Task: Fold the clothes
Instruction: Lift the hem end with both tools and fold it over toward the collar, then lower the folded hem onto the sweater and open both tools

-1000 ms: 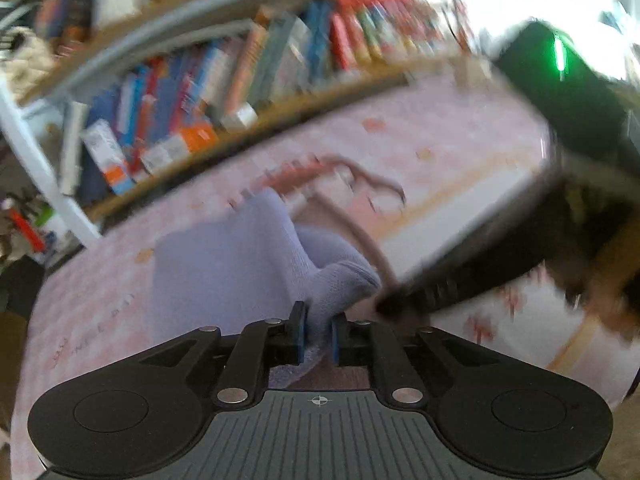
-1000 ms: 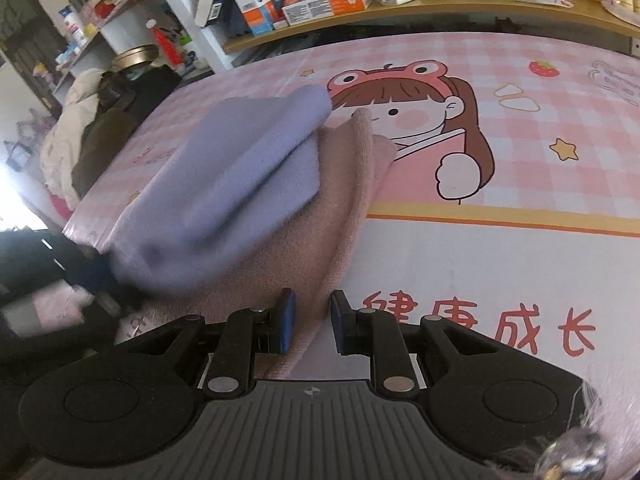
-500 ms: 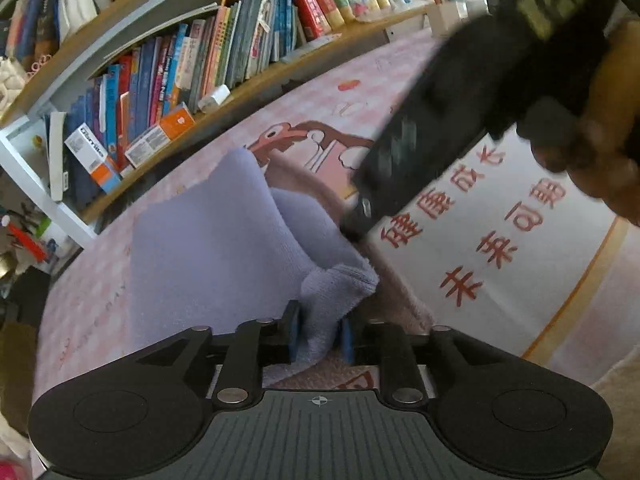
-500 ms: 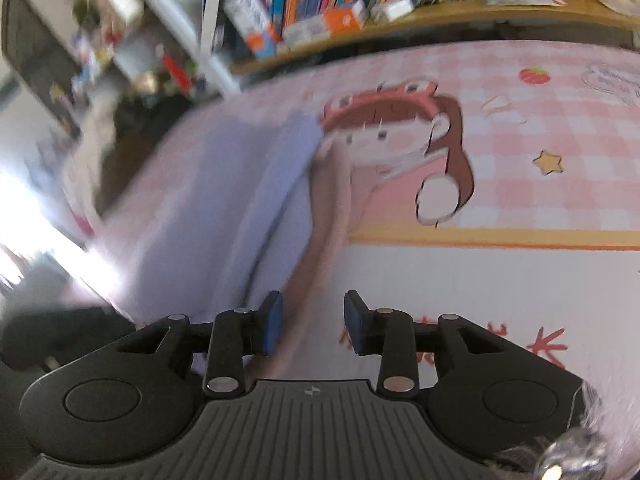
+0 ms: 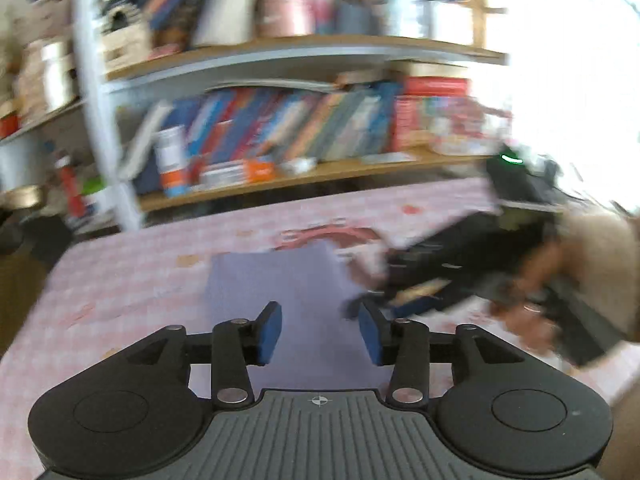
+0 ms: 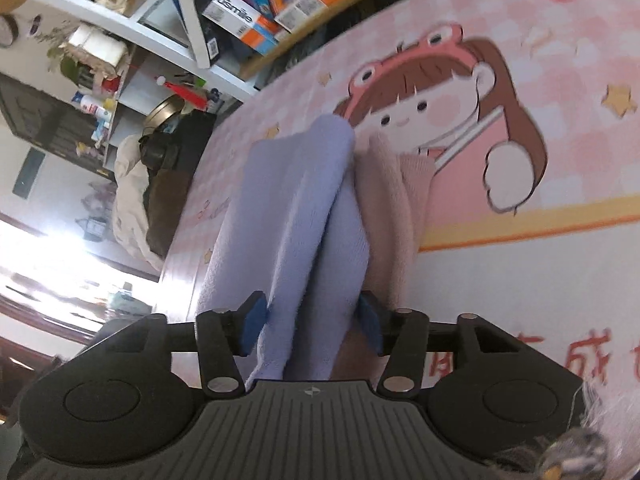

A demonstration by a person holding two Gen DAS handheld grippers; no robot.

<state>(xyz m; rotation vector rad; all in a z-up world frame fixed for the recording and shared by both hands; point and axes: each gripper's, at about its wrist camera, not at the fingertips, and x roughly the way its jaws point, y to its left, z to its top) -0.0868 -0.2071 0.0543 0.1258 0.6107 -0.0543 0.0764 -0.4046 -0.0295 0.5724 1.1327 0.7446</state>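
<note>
Left gripper (image 5: 319, 334): jaws have just been opening and stand roughly half apart. The lavender cloth (image 5: 280, 292) shows between the blue pads (image 5: 269, 334) but lies flat beyond them on the pink checked table cover (image 5: 120, 280); the pads do not press on it. The picture is blurred, so the cloth's near edge cannot be judged exactly. From this view the right gripper, in the person's hand (image 5: 532, 280), sits at about 3 o'clock of the cloth.

Right gripper (image 6: 310, 326): jaws have likewise just been opening, about half wide. The lavender cloth (image 6: 296, 216) runs up between the pads (image 6: 250, 322) in a doubled ridge towards 12 o'clock. It touches or nearly touches both pads; no firm pinch is evident, and I judge it released or close to it. A pinkish-beige cloth (image 6: 394, 208) lies touching it on the 2 o'clock side, partly beneath.

Assessment: the step in hand appears to be letting go after a fold of the lavender cloth.

Recommendations:
- Open both jaws fully clear of the fabric before drawing back, so the terry pile does not snag and drag the fold open.
- Withdraw low and straight along the fingers.
- Check that the raised ridge at the right gripper settles flat; if not, press it down.
- Keep the beige cloth undisturbed.
</note>
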